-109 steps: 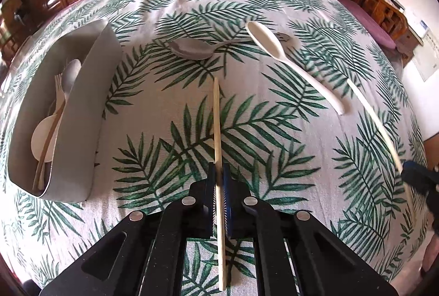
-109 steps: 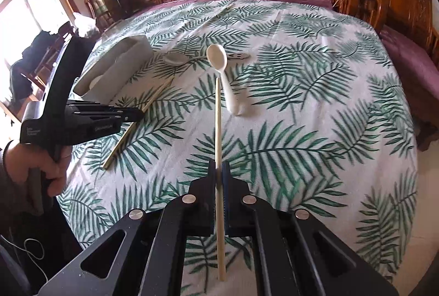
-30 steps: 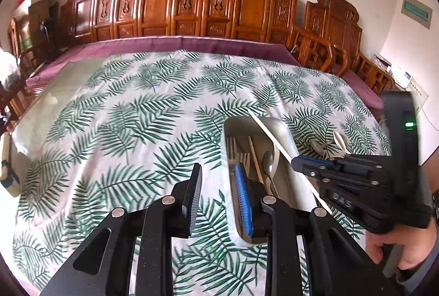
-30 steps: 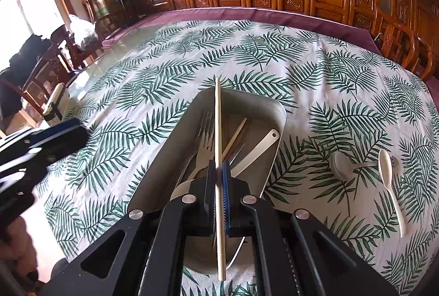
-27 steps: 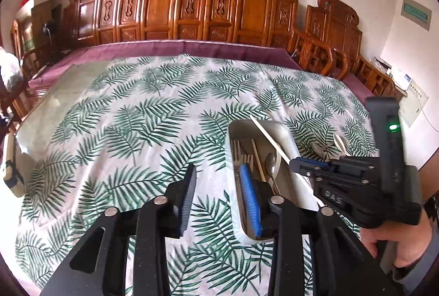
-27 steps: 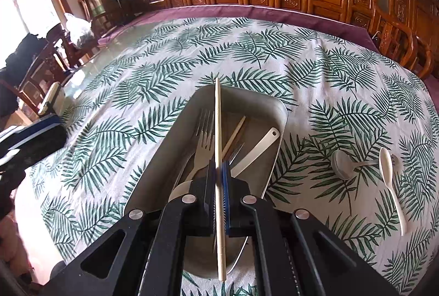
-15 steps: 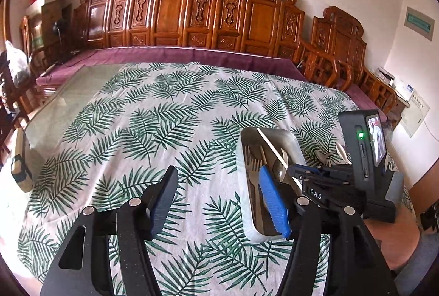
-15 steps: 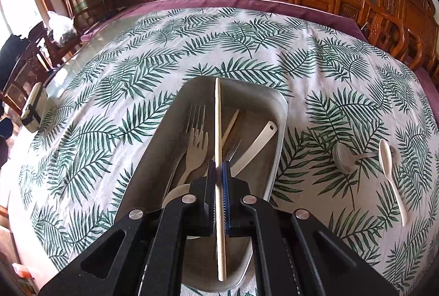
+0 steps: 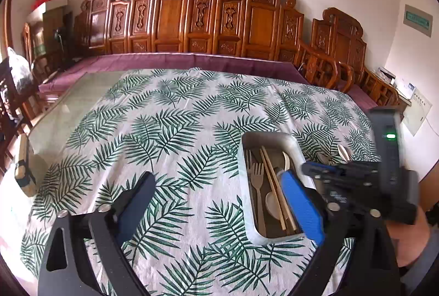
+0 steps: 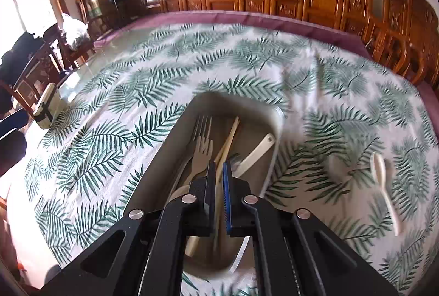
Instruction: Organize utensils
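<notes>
A grey utensil tray (image 9: 242,150) (image 10: 175,137) on the leaf-print tablecloth holds forks (image 9: 257,172) (image 10: 203,143), two wooden chopsticks (image 9: 274,186) (image 10: 227,143) and white spoons (image 10: 256,152). My left gripper (image 9: 216,202) is wide open and empty, left of the tray. My right gripper (image 10: 218,172) hovers over the tray with its jaws slightly apart, a chopstick lying loose in the tray below the gap. It also shows in the left wrist view (image 9: 315,167). A white spoon (image 10: 382,180) and a metal spoon (image 10: 338,168) lie on the cloth to the right.
Carved wooden chairs (image 9: 175,19) line the far side of the table. A small strapped box (image 9: 23,167) (image 10: 45,106) sits at the table's left edge. A purple undercloth (image 9: 164,62) borders the tablecloth.
The right gripper has let go of its chopstick, which now lies in the tray beside the other one. The left gripper has opened wider and drawn back.
</notes>
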Tool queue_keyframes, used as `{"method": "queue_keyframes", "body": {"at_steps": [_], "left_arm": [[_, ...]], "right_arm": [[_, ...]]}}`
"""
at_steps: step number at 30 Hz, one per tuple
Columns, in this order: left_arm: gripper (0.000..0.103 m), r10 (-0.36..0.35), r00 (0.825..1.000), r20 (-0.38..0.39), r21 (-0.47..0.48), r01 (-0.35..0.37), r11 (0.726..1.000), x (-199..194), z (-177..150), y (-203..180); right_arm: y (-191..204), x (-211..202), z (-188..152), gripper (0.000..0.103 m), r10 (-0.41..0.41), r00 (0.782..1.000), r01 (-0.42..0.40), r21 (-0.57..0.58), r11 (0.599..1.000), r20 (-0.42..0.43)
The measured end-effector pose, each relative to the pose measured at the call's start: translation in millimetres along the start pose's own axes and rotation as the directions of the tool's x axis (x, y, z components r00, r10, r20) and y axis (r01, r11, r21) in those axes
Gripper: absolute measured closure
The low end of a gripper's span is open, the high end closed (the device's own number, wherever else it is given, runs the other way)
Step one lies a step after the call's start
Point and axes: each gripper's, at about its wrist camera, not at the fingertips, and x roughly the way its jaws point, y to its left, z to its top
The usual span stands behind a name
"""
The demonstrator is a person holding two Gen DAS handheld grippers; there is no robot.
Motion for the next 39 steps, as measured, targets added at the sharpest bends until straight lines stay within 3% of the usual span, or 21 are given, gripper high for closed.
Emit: {"method": "queue_keyframes", "body": {"at_steps": [2, 7, 9, 11, 20, 28, 32, 36, 39], "left_arm": [[0.008, -0.001, 1.000, 0.009, 0.006, 0.001, 1.000, -1, -1, -3], [0.007, 0.000, 1.000, 0.023, 0.038, -0.001, 0.999, -4, -4, -15], [0.007, -0.006, 1.000, 0.026, 0.048, 0.005, 0.999, -5, -6, -21], [0.007, -0.020, 0.999, 0.026, 0.063, 0.019, 0.998, -5, -8, -29], [0.007, -0.097, 0.995, 0.010, 0.103, 0.096, 0.990, 4, -11, -76], [0.007, -0.156, 0.987, -0.046, 0.150, 0.161, 0.976, 28, -10, -126], [0.007, -0.177, 0.980, -0.086, 0.163, 0.189, 0.968, 43, -10, -145], [0.007, -0.197, 0.975, -0.099, 0.180, 0.212, 0.961, 55, -11, -160], [0.007, -0.216, 0.969, -0.122, 0.184, 0.236, 0.954, 64, -11, -168]], "right_arm": [[-8, -17, -3, 0.079, 0.002, 0.999, -0.002, 0.001, 1.000, 0.038], [-31, -56, -14, 0.073, -0.011, 0.995, 0.011, 0.004, 1.000, 0.102], [-45, -73, -21, 0.064, -0.012, 0.992, 0.010, 0.017, 1.000, 0.125], [-55, -86, -29, 0.044, -0.022, 0.989, 0.019, 0.022, 1.000, 0.148], [-104, -109, -59, 0.025, -0.098, 0.981, 0.097, 0.016, 0.995, 0.169], [-171, -78, -73, 0.025, -0.095, 0.994, 0.092, 0.046, 0.995, 0.058], [-199, -45, -74, 0.036, -0.108, 0.994, 0.109, 0.029, 0.994, -0.035], [-218, -19, -72, 0.040, -0.112, 0.990, 0.114, 0.012, 0.993, -0.083], [-225, -2, -70, 0.048, -0.102, 0.989, 0.102, -0.005, 0.995, -0.111]]}}
